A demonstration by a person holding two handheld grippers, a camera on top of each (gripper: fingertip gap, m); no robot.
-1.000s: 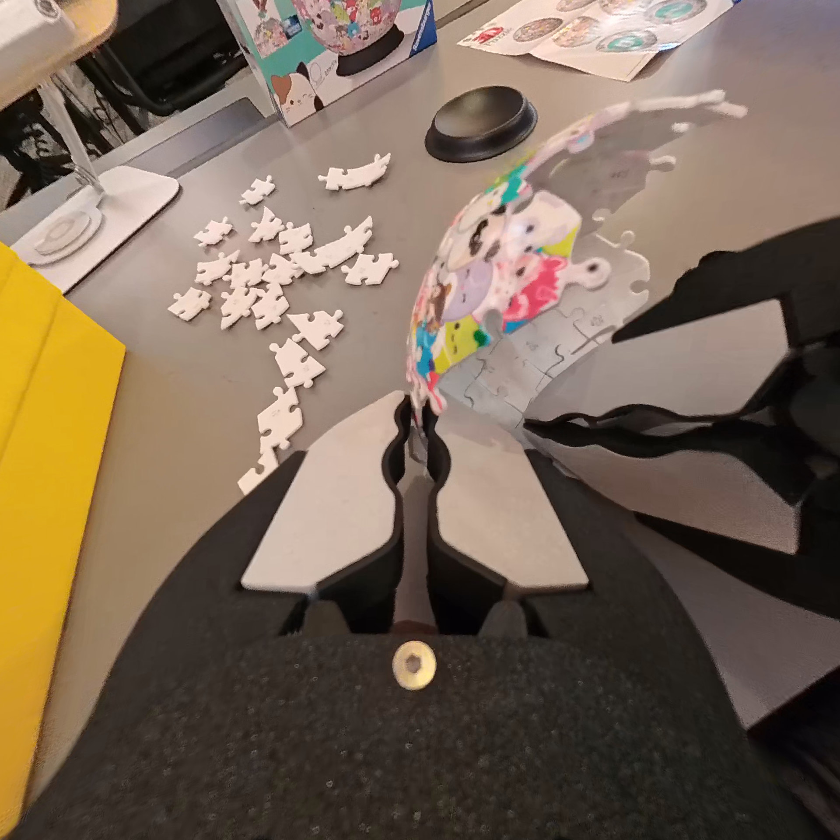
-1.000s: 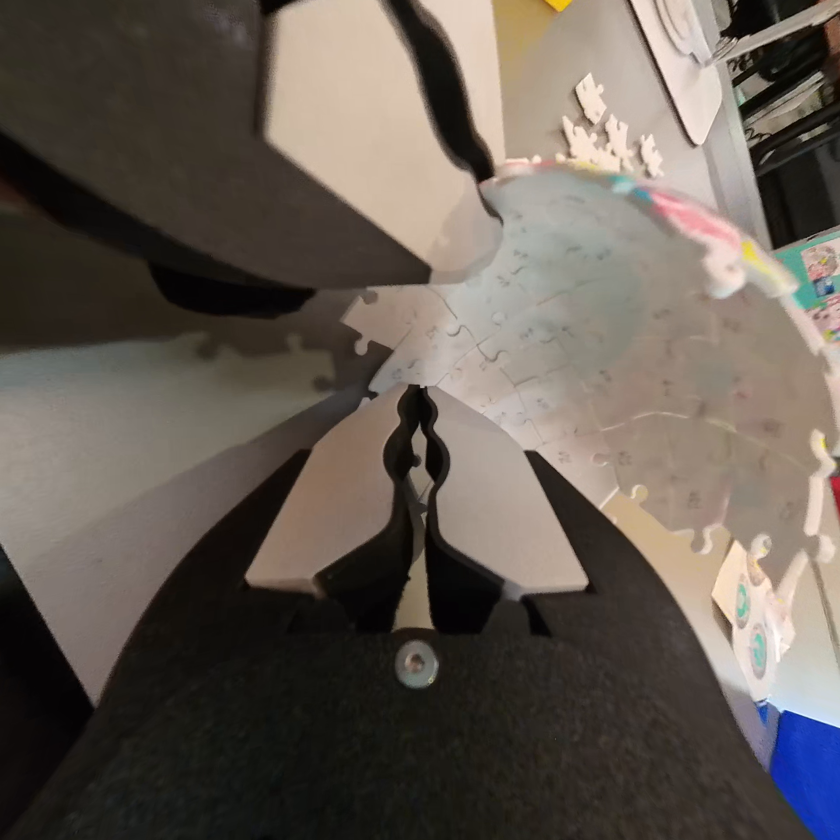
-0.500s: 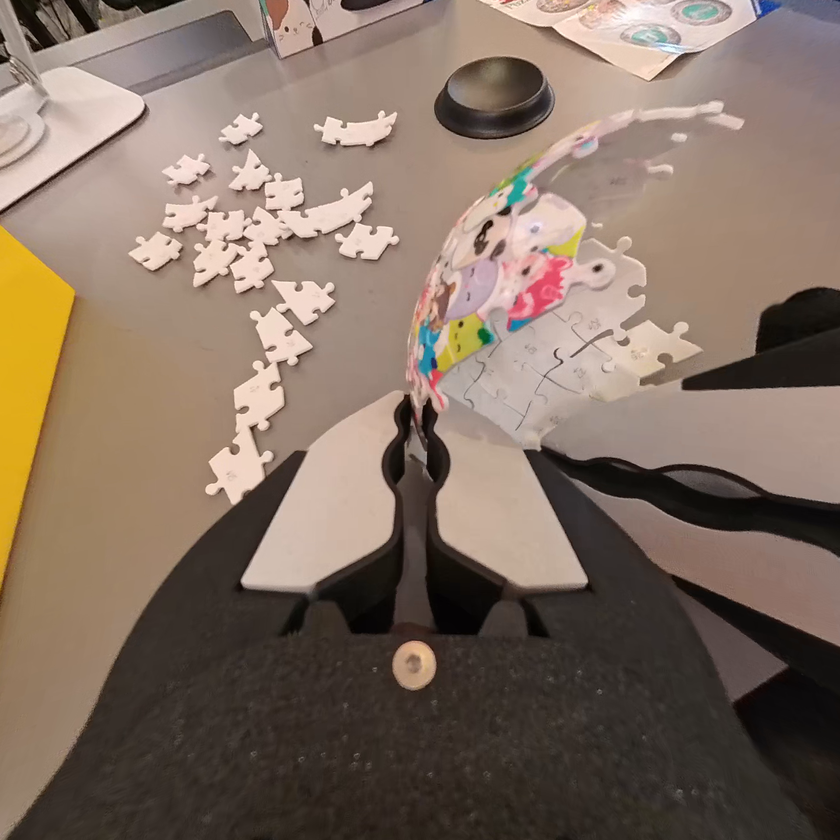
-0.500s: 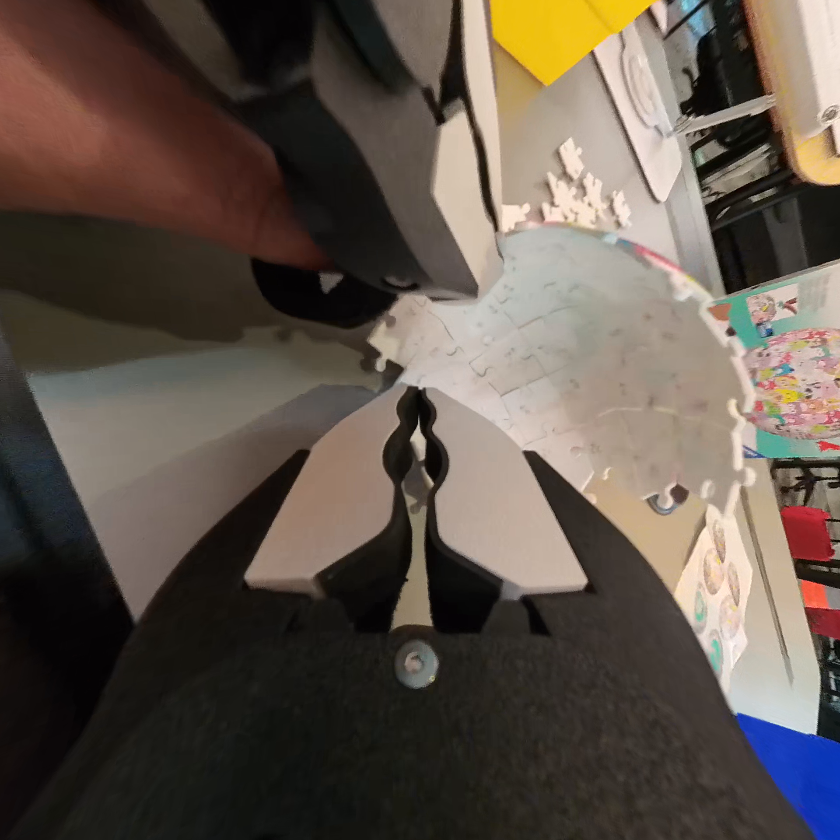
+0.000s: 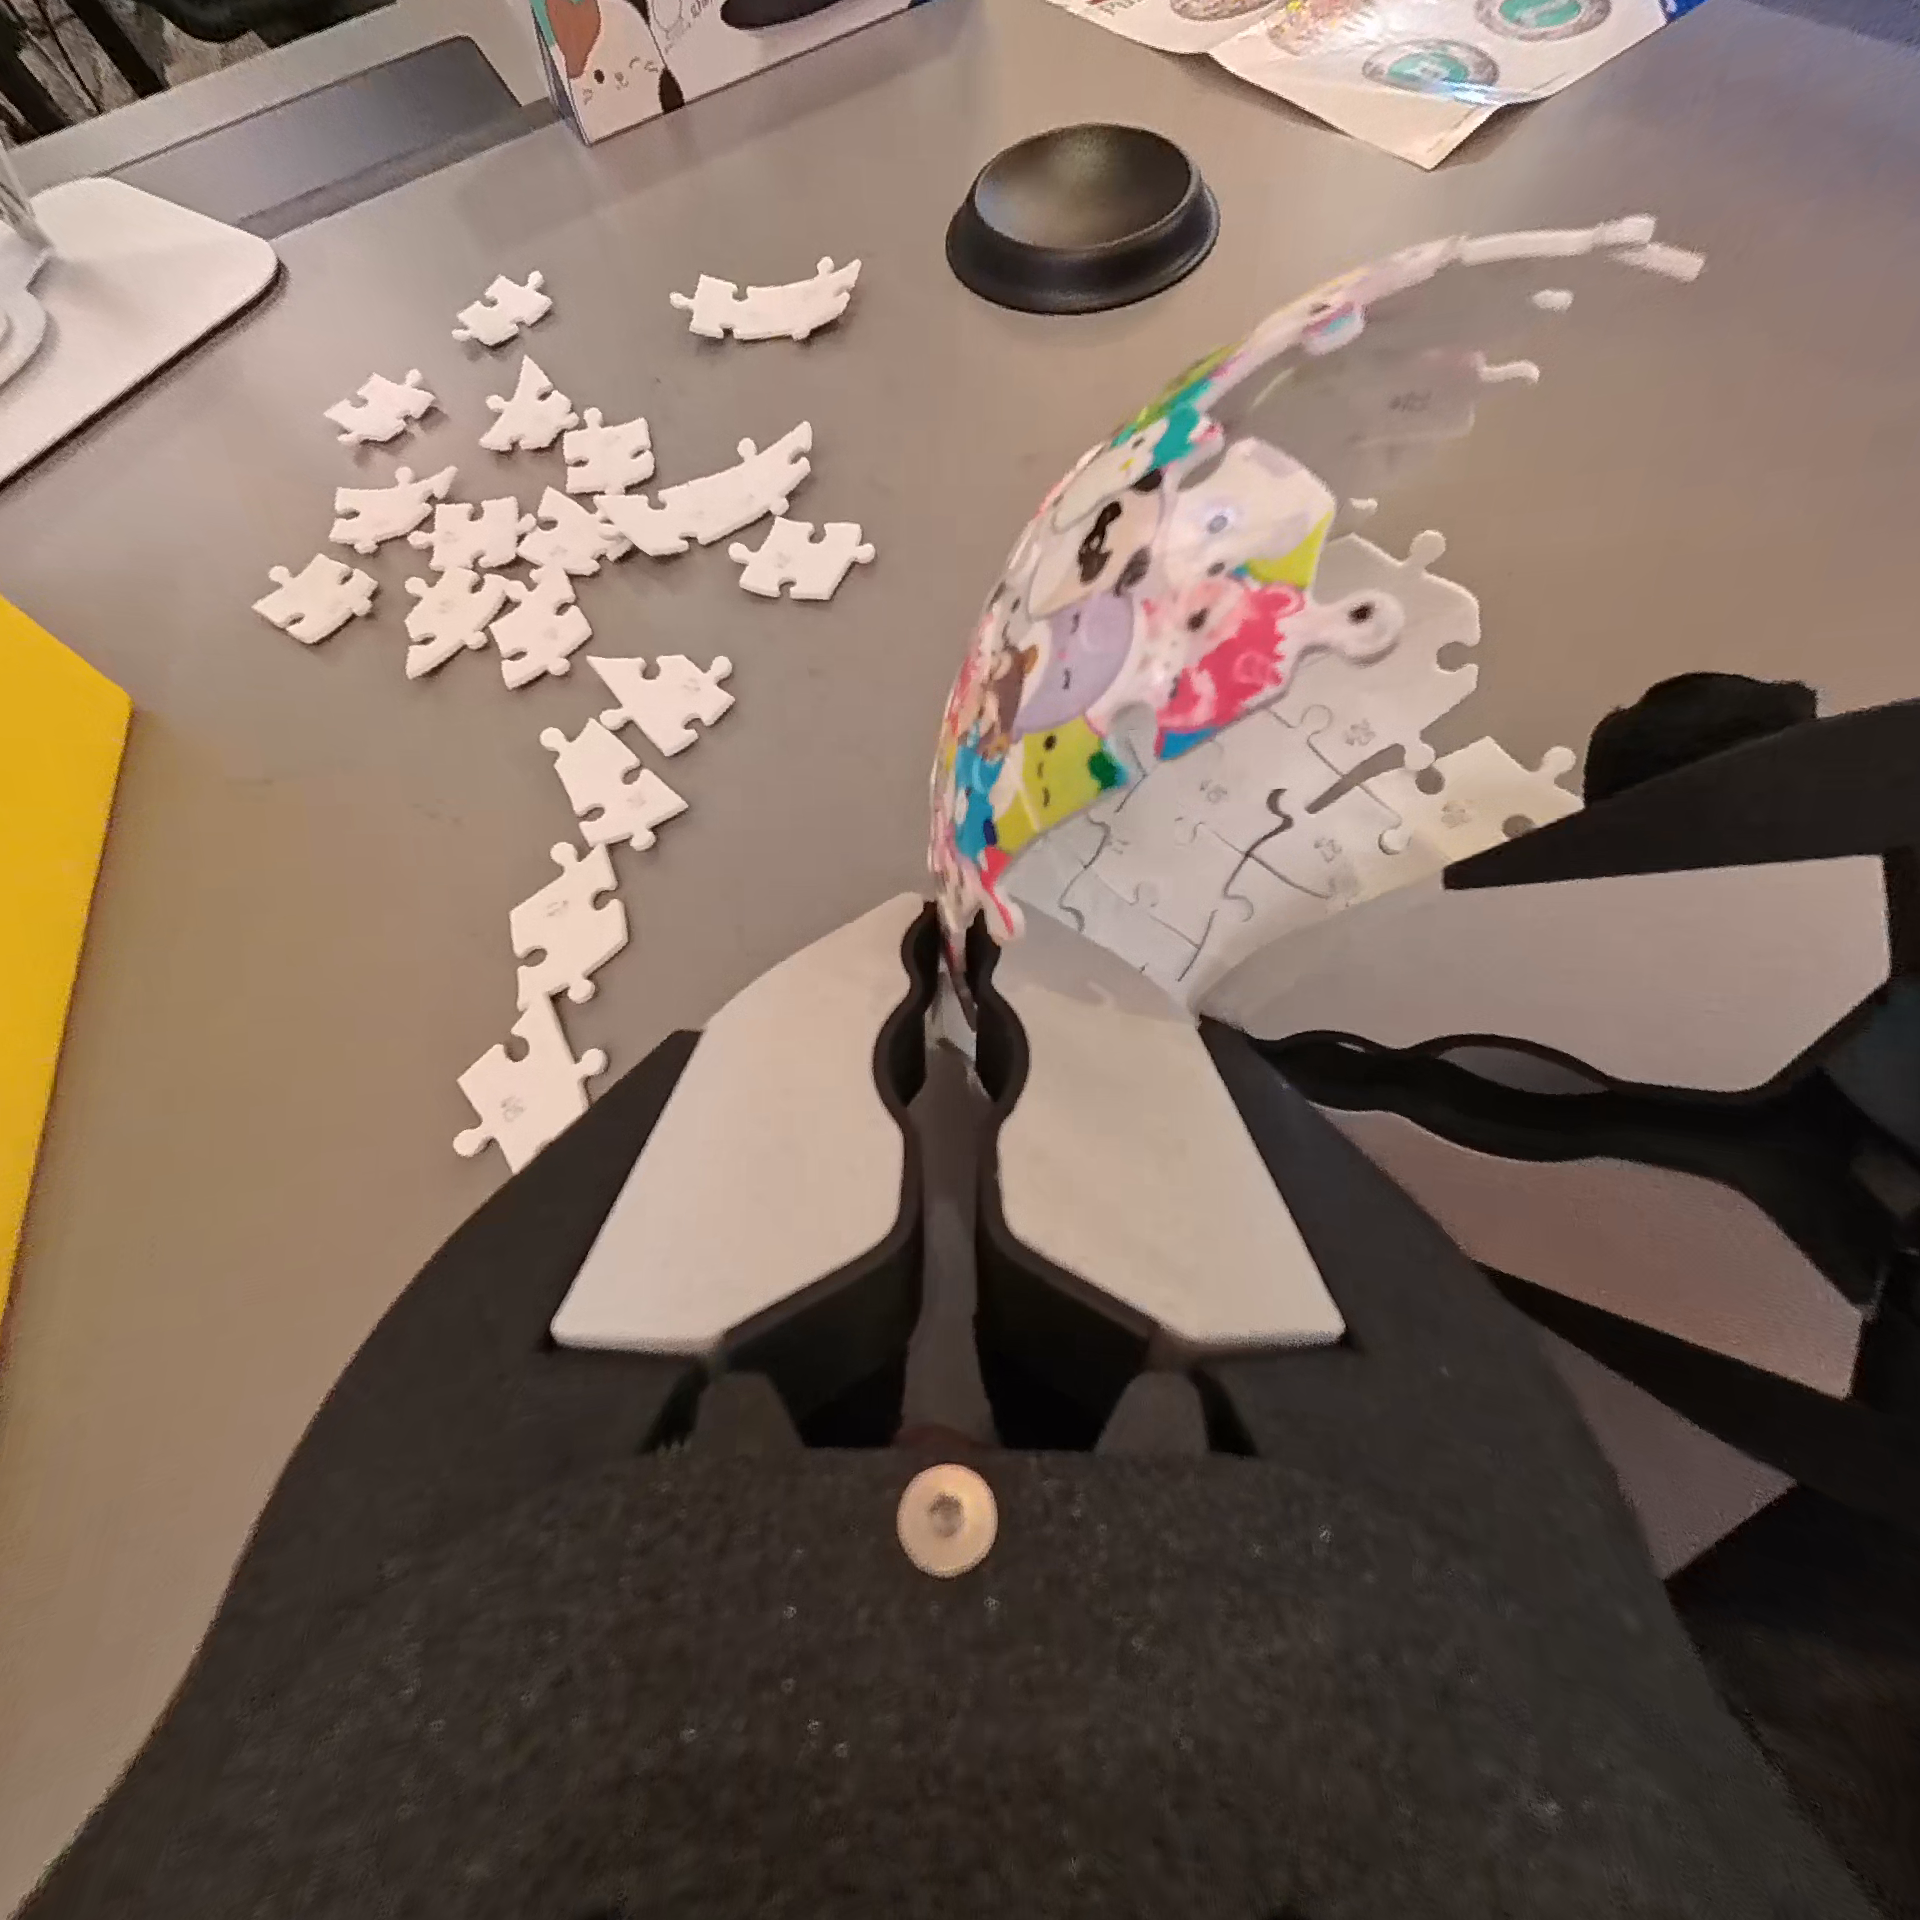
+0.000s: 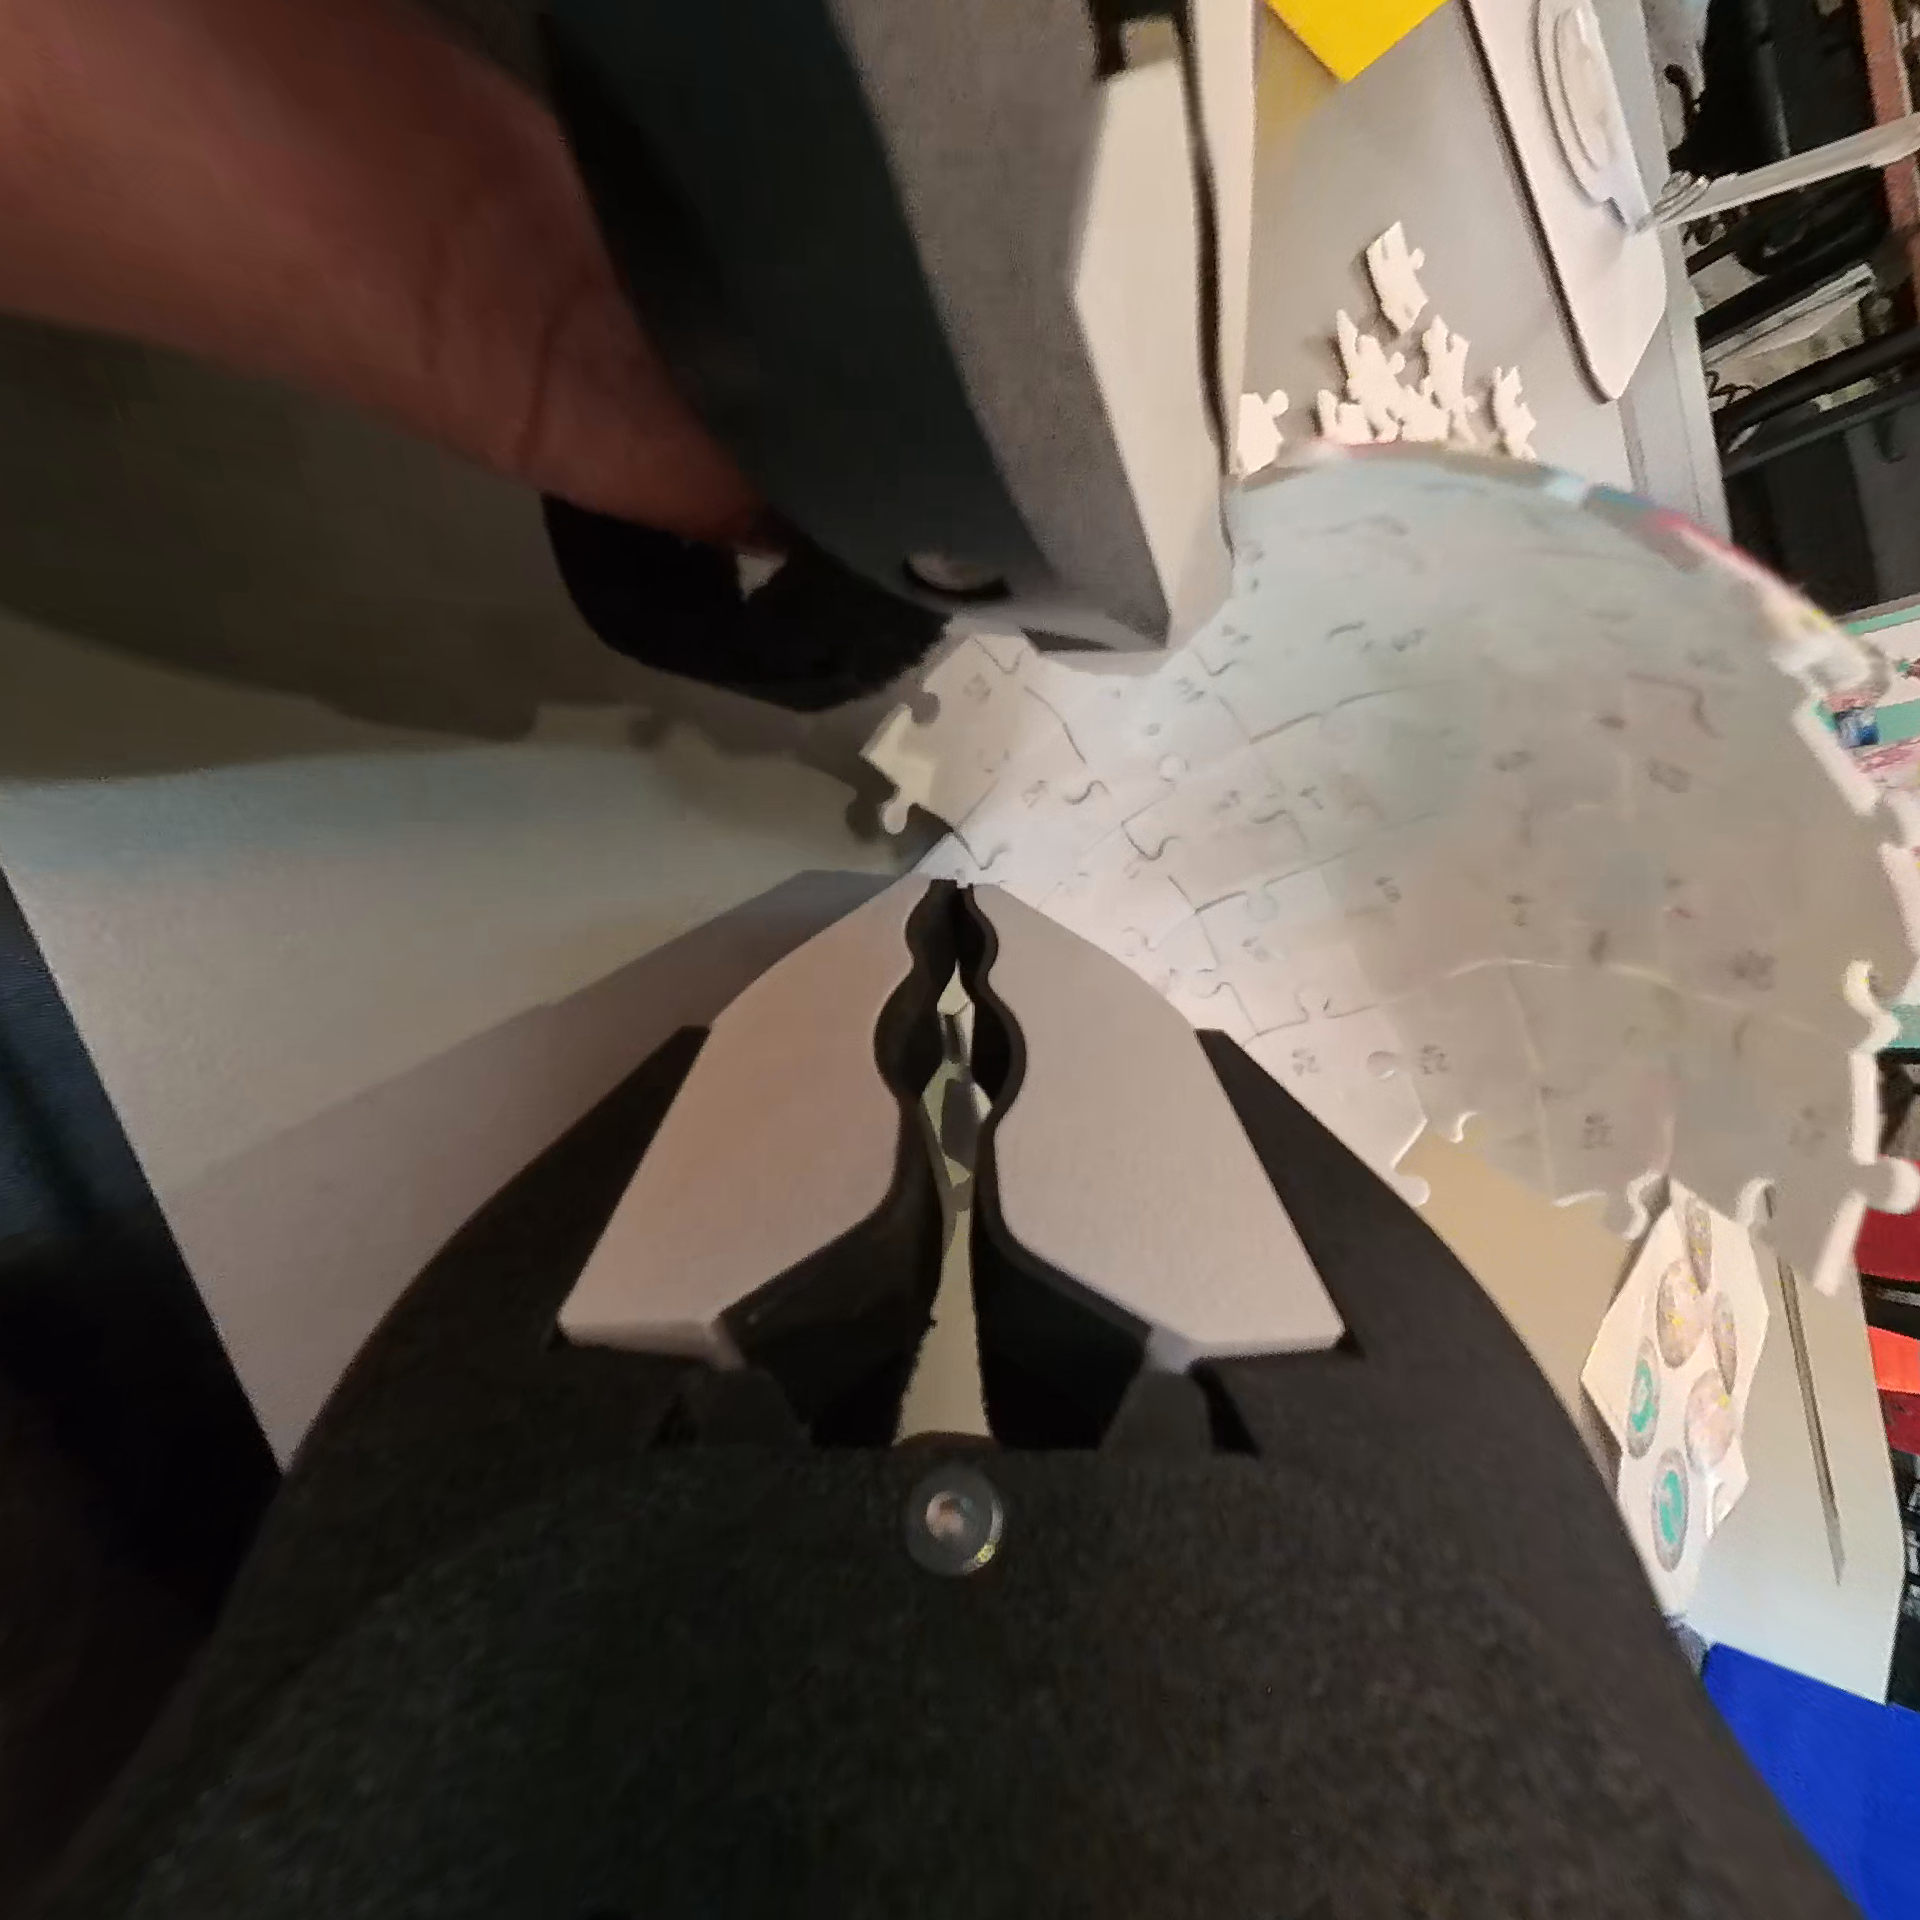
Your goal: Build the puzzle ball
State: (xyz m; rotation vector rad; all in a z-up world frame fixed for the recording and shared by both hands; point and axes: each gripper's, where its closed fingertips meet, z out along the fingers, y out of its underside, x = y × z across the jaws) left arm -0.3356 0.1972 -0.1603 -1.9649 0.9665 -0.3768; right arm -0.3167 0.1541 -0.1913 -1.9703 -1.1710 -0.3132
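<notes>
Both tongs pinch the half-built puzzle ball's edge.

Small numbers mark the white backs of the puzzle pieces, too blurred to read.

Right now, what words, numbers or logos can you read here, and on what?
I do not quote writing; these bear it.
Puzzle box: print, cut off by the frame.
Paper sheet: print too small.
Puzzle ball shell, inner face: small marks, blurred.
Loose pieces: faint marks, too small.
</notes>
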